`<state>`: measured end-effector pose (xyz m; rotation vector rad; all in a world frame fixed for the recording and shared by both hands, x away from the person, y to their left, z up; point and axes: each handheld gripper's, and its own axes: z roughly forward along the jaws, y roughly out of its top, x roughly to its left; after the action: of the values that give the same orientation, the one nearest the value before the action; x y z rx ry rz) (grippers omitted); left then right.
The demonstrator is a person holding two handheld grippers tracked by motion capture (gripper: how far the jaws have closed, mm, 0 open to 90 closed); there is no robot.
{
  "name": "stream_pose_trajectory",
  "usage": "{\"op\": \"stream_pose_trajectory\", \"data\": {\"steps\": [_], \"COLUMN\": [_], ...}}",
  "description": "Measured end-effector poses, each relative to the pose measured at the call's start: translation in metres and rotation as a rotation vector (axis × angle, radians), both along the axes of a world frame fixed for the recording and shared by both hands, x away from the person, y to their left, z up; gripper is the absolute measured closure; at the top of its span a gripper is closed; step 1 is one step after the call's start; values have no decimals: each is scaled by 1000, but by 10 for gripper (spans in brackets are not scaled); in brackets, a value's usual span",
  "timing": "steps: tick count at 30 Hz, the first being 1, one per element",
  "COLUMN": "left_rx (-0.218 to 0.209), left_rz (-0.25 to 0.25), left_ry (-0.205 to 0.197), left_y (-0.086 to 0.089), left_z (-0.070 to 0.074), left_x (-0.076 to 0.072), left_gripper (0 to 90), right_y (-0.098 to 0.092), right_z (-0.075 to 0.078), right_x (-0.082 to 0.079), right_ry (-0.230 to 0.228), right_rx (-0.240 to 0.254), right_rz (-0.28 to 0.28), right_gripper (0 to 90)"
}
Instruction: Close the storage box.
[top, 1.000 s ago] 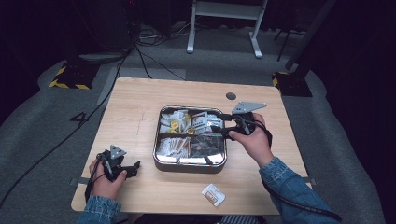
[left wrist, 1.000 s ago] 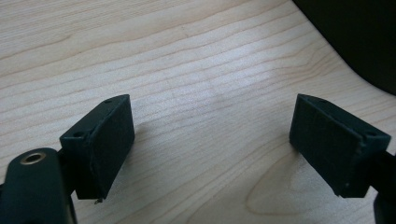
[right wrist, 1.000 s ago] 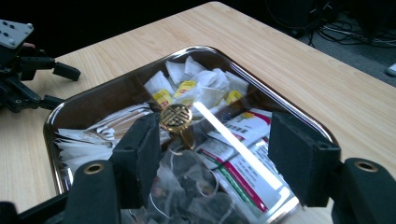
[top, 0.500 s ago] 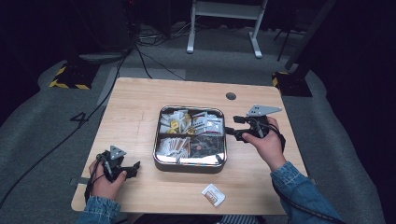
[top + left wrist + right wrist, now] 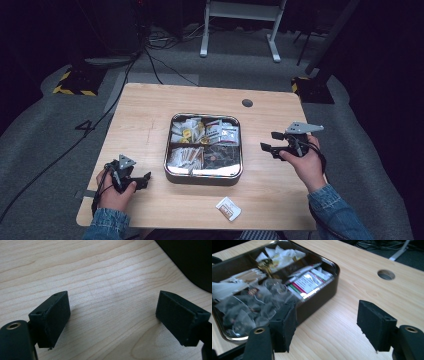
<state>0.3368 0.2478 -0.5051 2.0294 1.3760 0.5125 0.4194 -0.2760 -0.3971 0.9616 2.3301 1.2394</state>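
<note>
**Both grippers empty beside the divided tin**

The right gripper (image 5: 272,145) hangs above the wooden counter (image 5: 145,120) just to the right of the metal tin (image 5: 204,176), its fingers (image 5: 375,325) pointing at the tin's right wall. They stand about half open, having just widened a little, with nothing between them but bare wood. In the right gripper view the tin's rounded corner lies just beyond the left-hand finger; behind it are clear wrapped sachets (image 5: 244,312), a red-and-green printed packet (image 5: 305,282) and white paper packets (image 5: 282,253) in separate compartments. A round cable hole (image 5: 386,274) in the counter lies well beyond the right-hand finger.

The left gripper (image 5: 142,178) sits low near the counter's front left corner, just left of the tin, its fingers (image 5: 51,317) wide apart and empty over plain wood grain.

One small white packet (image 5: 228,208) lies alone on the counter in front of the tin, between the two grippers and apart from both.
</note>
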Motion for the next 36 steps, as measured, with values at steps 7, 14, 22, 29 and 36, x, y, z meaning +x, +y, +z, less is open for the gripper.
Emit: {"op": "stream_pose_trajectory", "data": {"steps": [7,14,22,29,36], "left_rx": [0,0,0,-2,-3], "left_rz": [0,0,-1,0,0], "left_ry": [0,1,0,-1,-3], "left_y": [0,0,0,0,-1], "left_z": [0,0,0,0,0], "left_x": [0,0,0,1,1], "left_gripper": [126,126,126,125,124], "right_y": [-20,-35,-52,-57,-55], "right_z": [-19,-41,-64,-80,-97], "right_x": [-6,-7,-5,-5,-6], "right_ry": [7,40,68,68,62], "right_rx": [-16,-5,-34,-80,-131], "right_rz": [-39,-56,-97,-110,-100], "right_gripper": [320,307,305,292,253]}}
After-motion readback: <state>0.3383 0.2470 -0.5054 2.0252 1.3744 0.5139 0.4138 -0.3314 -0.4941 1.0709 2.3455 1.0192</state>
